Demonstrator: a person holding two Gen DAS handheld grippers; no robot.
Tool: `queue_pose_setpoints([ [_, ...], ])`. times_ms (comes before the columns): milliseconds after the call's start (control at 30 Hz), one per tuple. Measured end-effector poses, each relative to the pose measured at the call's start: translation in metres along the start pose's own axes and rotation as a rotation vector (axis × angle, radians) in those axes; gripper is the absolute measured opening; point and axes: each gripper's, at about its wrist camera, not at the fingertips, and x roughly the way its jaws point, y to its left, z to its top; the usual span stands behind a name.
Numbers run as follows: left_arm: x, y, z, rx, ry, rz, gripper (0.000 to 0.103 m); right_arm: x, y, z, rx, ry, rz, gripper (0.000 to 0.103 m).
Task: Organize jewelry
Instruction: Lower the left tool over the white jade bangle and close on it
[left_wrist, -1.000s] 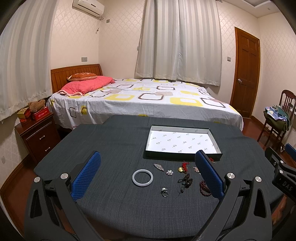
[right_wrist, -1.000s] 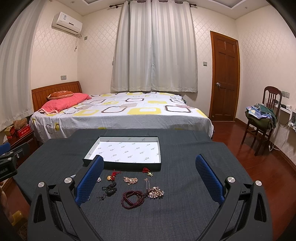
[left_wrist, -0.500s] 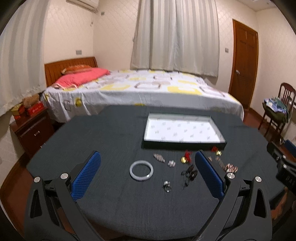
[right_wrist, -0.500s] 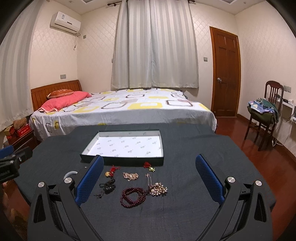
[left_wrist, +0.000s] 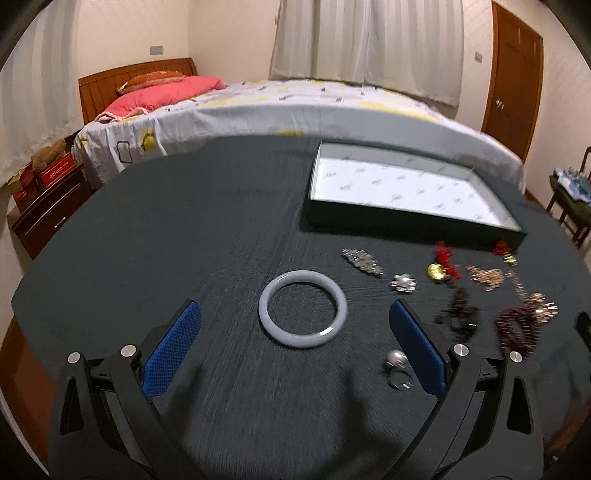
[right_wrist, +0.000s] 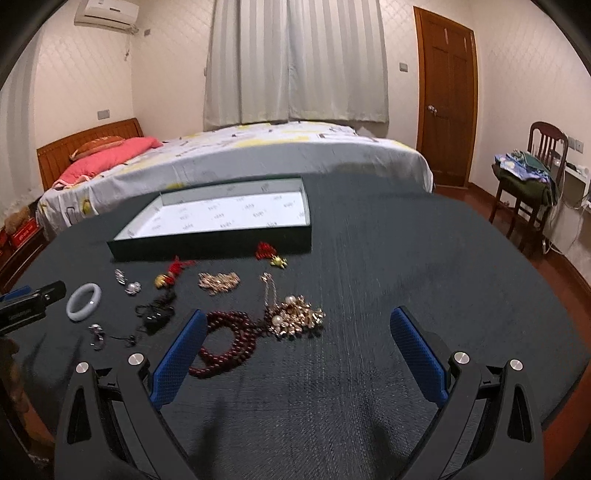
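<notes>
Jewelry lying loose on the dark tablecloth (left_wrist: 207, 229), none of it yet in the shallow box (left_wrist: 410, 218) with the white printed lining, so by the look of it nothing organized so far and every piece left to move. Pale bangle (left_wrist: 303, 308) flat on the cloth, centred between the blue pads of the left gripper (left_wrist: 295, 349), jaws spread wide and holding nothing; not touching either pad, just ahead of the tips. Small ring (left_wrist: 396, 365) close by the right-hand pad, brooches (left_wrist: 362, 260) and red tassel charm (left_wrist: 443, 262) further out toward the box. Right gripper (right_wrist: 299, 356) also wide apart and empty, with the dark red bead string (right_wrist: 225, 341) at its left pad and the gold pearl cluster (right_wrist: 295, 317) just beyond, slightly left of centre. Box empty, near the far side of the pieces, red charm (right_wrist: 267, 253) just beside its front wall
</notes>
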Motion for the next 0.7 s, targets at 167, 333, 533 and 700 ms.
queue_pose_setpoints([
  [167,0.04,0.002,0.003,-0.017,0.079,0.017,0.099,0.017,-0.005,-0.004,0.015,0.034,0.0,0.097],
  [333,0.056,0.002,0.004,-0.026,0.144,0.01,0.099,0.024,-0.006,-0.003,0.029,0.052,0.013,0.097],
  [533,0.064,0.004,0.001,-0.029,0.18,0.013,0.099,0.031,-0.003,-0.001,0.028,0.062,0.022,0.097],
  [700,0.063,0.004,0.0,-0.024,0.179,0.01,0.099,0.036,-0.001,-0.003,0.027,0.081,0.022,0.097],
])
